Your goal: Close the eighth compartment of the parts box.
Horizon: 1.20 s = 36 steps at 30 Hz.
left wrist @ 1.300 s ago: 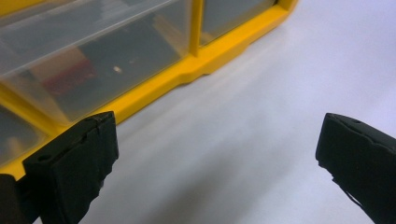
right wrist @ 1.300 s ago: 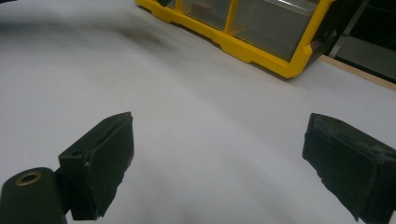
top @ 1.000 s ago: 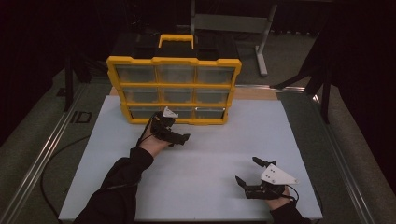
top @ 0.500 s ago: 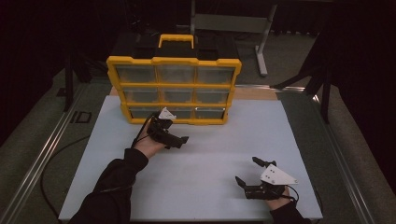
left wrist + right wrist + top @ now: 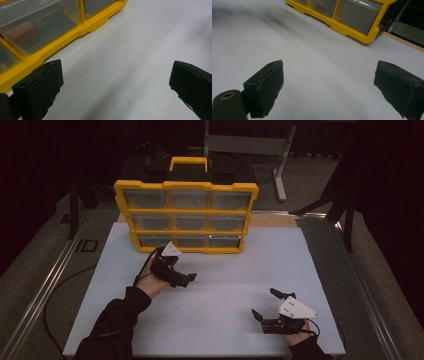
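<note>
Since the earlier frame, little displacement is seen: the left tongs (image 5: 191, 278) are found slightly nearer the lower left of the high view, drawn back a touch from the yellow organiser (image 5: 186, 216), while the right tongs (image 5: 266, 304) are kept where they were at the lower right. The organiser itself is unchanged, standing upright at the upper centre of the white desk (image 5: 225, 270), its black and yellow handle (image 5: 189, 162) on top.

The left tongs (image 5: 115, 82) are held apart, with bare desk seen between them in the left gripper view; the organiser's yellow base (image 5: 82, 30) is crossed at the upper left of that frame, near the tongs but not touched. The right tongs (image 5: 332, 85) are likewise held apart over bare desk, and the organiser (image 5: 347, 17) is seen well away at the upper right of the right gripper view.

Contents of the clear drawers (image 5: 42, 25) are blurred; a reddish-brown block can be made out behind one front, nothing more exact. The surroundings beyond the desk are lost in darkness, and both forearms are cut off at the bottom edge of the high view.
</note>
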Available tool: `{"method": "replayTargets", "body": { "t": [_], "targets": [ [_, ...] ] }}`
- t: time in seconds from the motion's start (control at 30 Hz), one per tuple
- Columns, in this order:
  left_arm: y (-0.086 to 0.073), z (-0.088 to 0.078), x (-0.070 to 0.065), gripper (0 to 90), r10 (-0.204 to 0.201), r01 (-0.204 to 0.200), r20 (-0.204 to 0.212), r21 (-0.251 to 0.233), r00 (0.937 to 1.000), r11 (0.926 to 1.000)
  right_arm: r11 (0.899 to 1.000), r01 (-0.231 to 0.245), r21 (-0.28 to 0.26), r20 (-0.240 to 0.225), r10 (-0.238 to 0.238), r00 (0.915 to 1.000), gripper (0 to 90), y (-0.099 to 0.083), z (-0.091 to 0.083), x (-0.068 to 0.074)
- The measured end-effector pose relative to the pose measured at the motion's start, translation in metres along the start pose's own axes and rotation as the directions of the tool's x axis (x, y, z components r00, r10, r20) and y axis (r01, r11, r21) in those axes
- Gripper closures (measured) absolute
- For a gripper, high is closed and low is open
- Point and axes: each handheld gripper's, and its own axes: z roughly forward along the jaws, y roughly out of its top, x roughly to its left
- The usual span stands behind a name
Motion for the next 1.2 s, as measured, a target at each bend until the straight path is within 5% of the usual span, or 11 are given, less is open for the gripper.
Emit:
{"method": "replayTargets", "body": {
  "t": [0.47, 0.87, 1.2],
  "targets": [
    [-0.028, -0.011, -0.001, 0.0, -0.001, 0.001, 0.000, -0.001, 1.0000, 1.0000, 1.000, -0.002, 0.000, 0.001, 0.002, 1.0000, 8.9, 0.000, 0.000, 0.000],
    [-0.050, -0.031, 0.000, 0.0, -0.003, 0.003, 0.002, -0.066, 1.0000, 0.9978, 1.000, 0.001, 0.004, 0.002, -0.001, 1.0000, 8.9, 0.000, 0.000, 0.001],
    [-0.069, -0.044, -0.003, 0.0, 0.036, -0.037, -0.011, -0.083, 0.9993, 0.9959, 1.000, -0.003, 0.004, 0.004, 0.003, 1.0000, 8.9, 0.001, 0.000, 0.001]
  ]
}}
